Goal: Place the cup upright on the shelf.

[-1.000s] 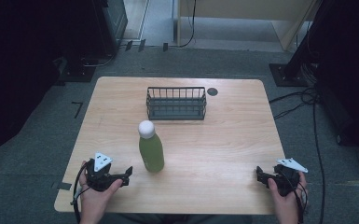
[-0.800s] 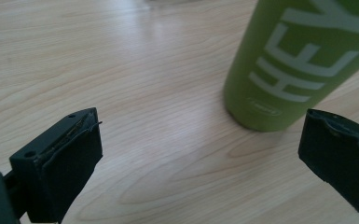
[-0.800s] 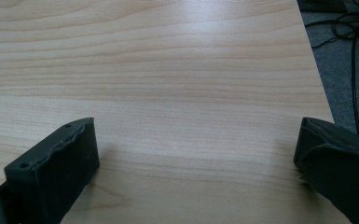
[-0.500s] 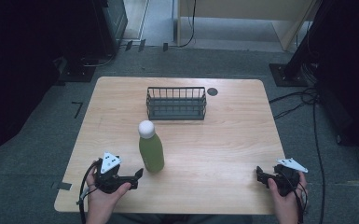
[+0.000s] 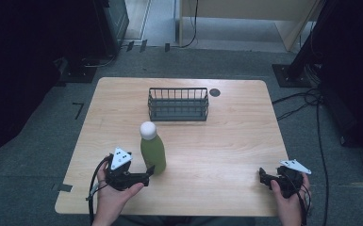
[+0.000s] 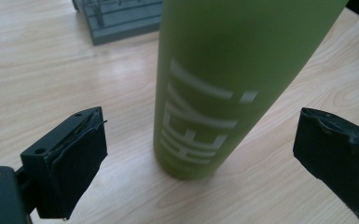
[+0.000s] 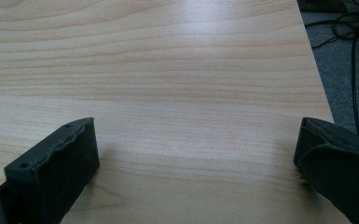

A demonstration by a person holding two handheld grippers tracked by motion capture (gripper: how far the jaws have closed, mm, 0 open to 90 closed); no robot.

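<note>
We see the green bottle (image 6: 224, 88) standing upright on the counter (image 5: 226, 141), just ahead of and between the left gripper (image 6: 200, 154)'s jaws, which have just been closing a little yet stay spread, touching nothing. The right gripper (image 7: 196, 172)'s jaws stand spread over bare counter.

Left black two-jaw handheld gripper (image 5: 147, 172): grey three-cornered plate on top with dark dots, black cable trailing. Thick black rubber pads (image 6: 81, 161), edges frayed; small screw holes in jaw blocks. Right black two-jaw handheld gripper (image 5: 262, 175): same plate, cable, worn pads (image 7: 65, 172). Forearms bare, no sleeves.
</note>
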